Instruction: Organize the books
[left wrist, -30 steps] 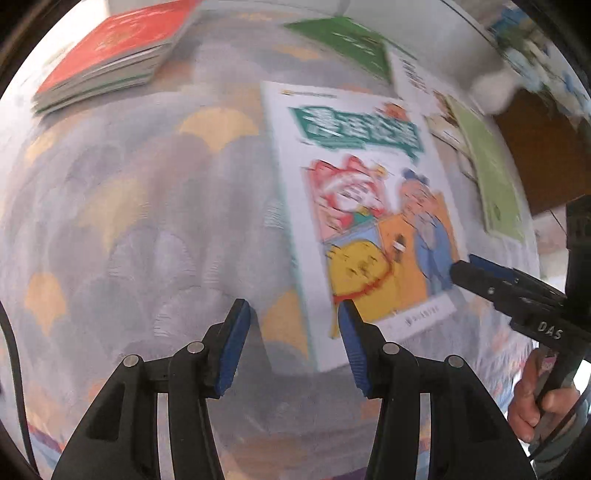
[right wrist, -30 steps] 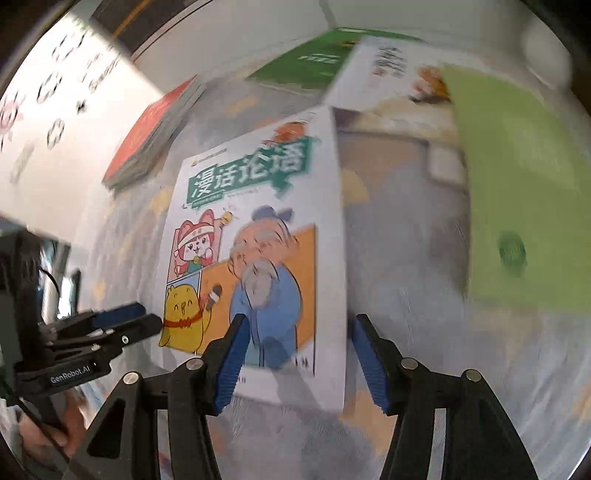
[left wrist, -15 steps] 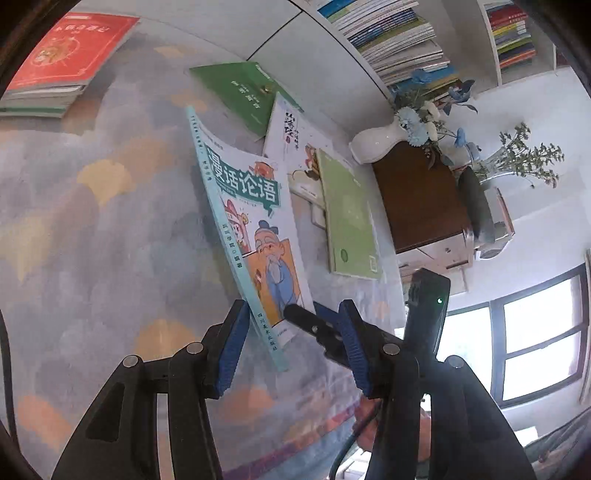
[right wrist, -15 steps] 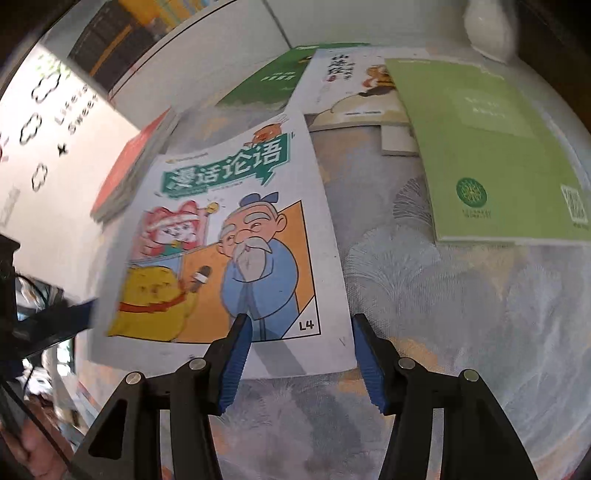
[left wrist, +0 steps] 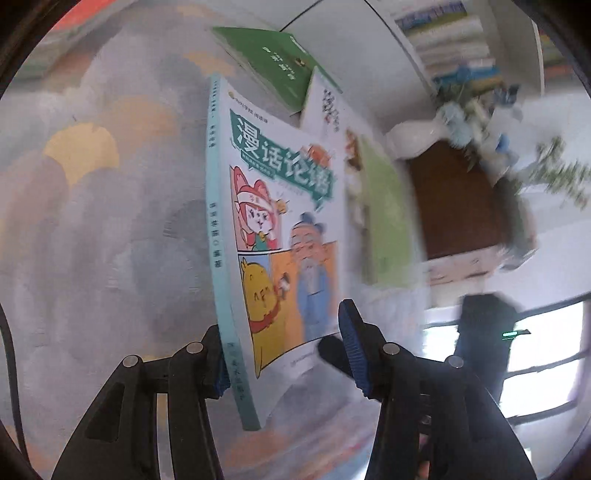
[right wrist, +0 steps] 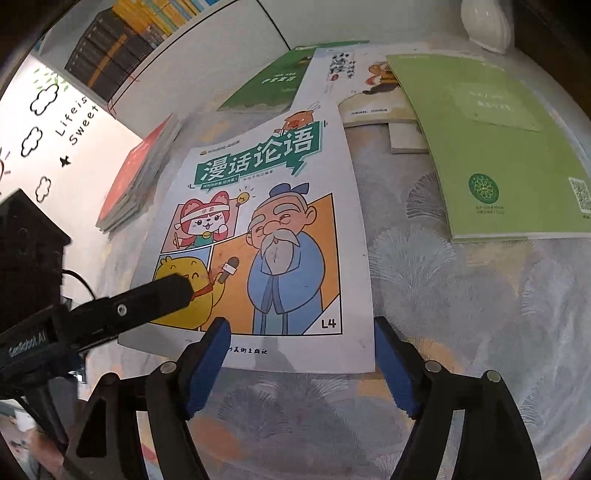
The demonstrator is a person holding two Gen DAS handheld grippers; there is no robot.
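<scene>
A comic book [left wrist: 280, 206] with a teal title and a cartoon old man on its cover stands tilted, spine side raised off the patterned cloth [right wrist: 461, 314]. My left gripper [left wrist: 280, 321] has that spine edge between its jaws. The left pad [left wrist: 218, 369] touches the spine and the right pad stands off the cover. In the right wrist view one left finger [right wrist: 155, 295] lies over the yellow chick on the comic book [right wrist: 266, 229]. My right gripper [right wrist: 301, 325] is opening, the book's near edge between its jaws, pads apart from it.
A red-topped stack of books [right wrist: 140, 177] lies at the left. Behind are a dark green book [right wrist: 269, 85], a white picture book [right wrist: 343, 66] and a light green book [right wrist: 491, 147]. A white vase [right wrist: 487, 22] stands on a brown cabinet [left wrist: 454, 199].
The comic book has gone from lying flat to tilted up on its right side. My left gripper has swung onto its spine edge. The right jaws have widened off the book.
</scene>
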